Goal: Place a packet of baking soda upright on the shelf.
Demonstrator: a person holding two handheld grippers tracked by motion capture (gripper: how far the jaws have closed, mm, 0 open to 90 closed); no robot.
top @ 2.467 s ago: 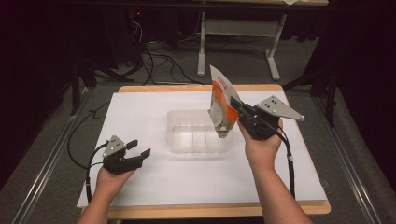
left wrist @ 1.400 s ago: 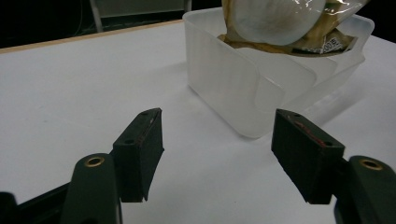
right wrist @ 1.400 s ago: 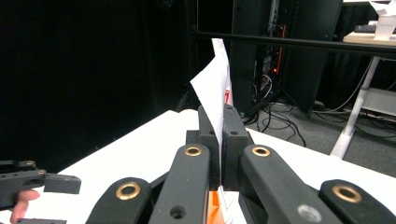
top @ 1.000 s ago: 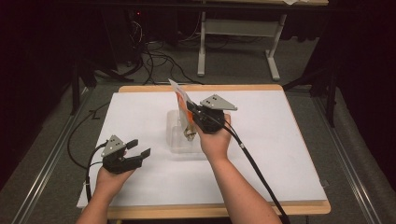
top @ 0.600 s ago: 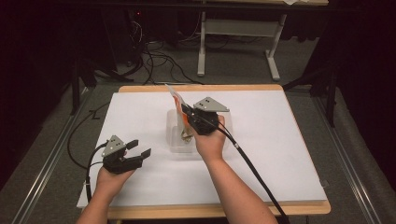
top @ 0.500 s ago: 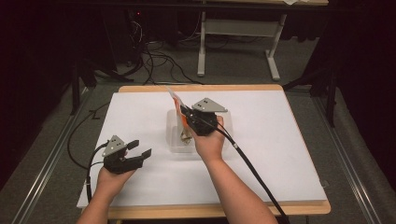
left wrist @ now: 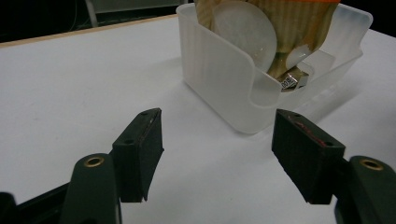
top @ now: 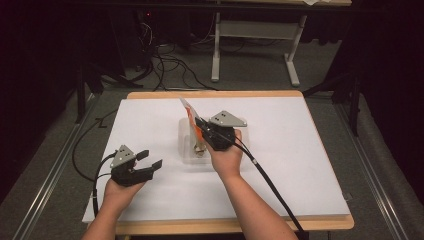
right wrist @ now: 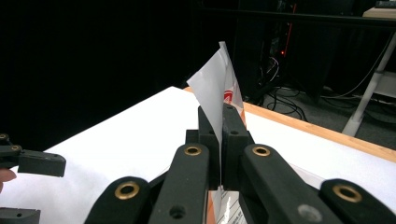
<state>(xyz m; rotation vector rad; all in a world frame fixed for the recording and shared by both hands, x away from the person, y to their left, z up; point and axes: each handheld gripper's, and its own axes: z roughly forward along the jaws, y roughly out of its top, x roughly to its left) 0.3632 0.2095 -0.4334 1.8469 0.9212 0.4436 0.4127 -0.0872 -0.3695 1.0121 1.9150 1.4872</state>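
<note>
1. Desk (top: 300,150): a wooden-edged top covered by a white sheet. It carries everything here, and its bare white surface leaves room around the work at the centre.
2. Container (top: 186,145): a translucent plastic tub standing near the middle of the desk, open side up, presumably so that goods can be lowered in from above. In the left gripper view its ribbed wall (left wrist: 219,70) sits just beyond the jaws.
3. Packet (top: 192,117): an orange-and-white pouch, held tilted, its lower end inside the container and its upper edge rising up and to the far left. Gripping it by the top likely lets the bottom settle into the tub first.
4. Right gripper (top: 206,131): jaws pressed together on the packet's upper part, as the right gripper view (right wrist: 220,140) confirms. The right forearm reaches forward from the near edge, with the hand over the container's right side.
5. Left gripper (top: 150,160): jaws spread apart and holding nothing. It rests low on the near left of the desk, aimed toward the container, apparently waiting clear of the placement.
</note>
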